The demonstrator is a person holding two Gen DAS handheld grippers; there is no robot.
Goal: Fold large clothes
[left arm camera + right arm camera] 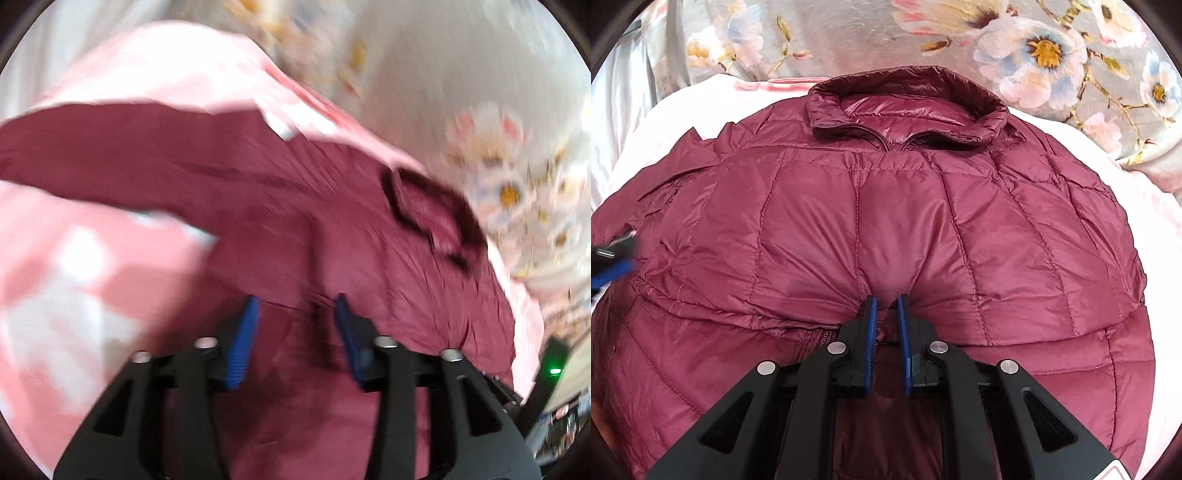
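The jacket (871, 221) lies spread on the pink sheet (1145, 229), and everything else takes its place from it. Its collar (905, 107) sits at the jacket's far end, nearest the floral blanket (1052, 48), which lies beyond the sheet. The right gripper (886, 306) meets the jacket at the middle of a folded-over edge on its near side. The left gripper (613, 258) is at the jacket's left edge, beside the sleeve (672, 184).
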